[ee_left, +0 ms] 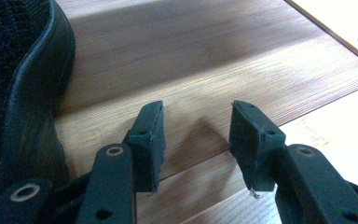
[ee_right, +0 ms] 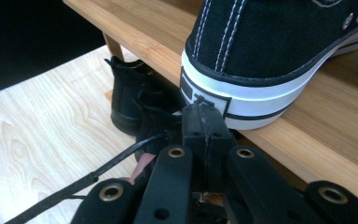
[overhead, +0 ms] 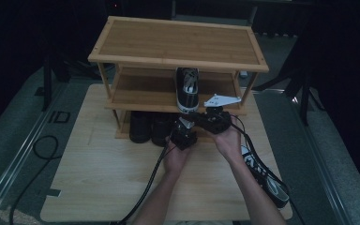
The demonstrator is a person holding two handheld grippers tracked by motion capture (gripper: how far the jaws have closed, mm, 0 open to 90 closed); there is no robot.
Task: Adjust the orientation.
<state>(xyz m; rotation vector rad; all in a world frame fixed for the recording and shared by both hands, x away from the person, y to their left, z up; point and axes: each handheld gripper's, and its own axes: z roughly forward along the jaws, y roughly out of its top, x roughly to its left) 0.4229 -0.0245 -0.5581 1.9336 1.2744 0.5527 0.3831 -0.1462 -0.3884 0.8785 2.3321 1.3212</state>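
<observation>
High view: a bamboo rack (overhead: 178, 44) stands at the far end of the counter (overhead: 103, 178). A black-and-white sneaker (overhead: 187, 89) sits on the middle shelf (overhead: 140, 96), heel toward the person, its heel at the shelf's front edge. Two black boots (overhead: 149, 126) stand on the rack's lowest level, under that shelf. A second sneaker (overhead: 262, 176) lies on the counter at the person's right, beside the right forearm.

The right claw (overhead: 201, 115) is held just in front of the sneaker's heel. Right gripper view: its jaws are pressed together with nothing between them, and their tips sit right at the white rubber heel band (ee_right: 256, 100) (contact cannot be confirmed). The shelved sneaker thus lies directly ahead of and slightly above the closed tips. The black boots (ee_right: 135, 100) show to the left, lower down.

The left claw (overhead: 183, 136) is held lower, near the boots, close to the right claw. Left gripper view: its jaws stand apart and empty (ee_left: 196, 135), pointing over the rack's bottom board (ee_left: 205, 60). A black boot sole (ee_left: 32, 93) lies just left of the left jaw, not between the pads.
</observation>
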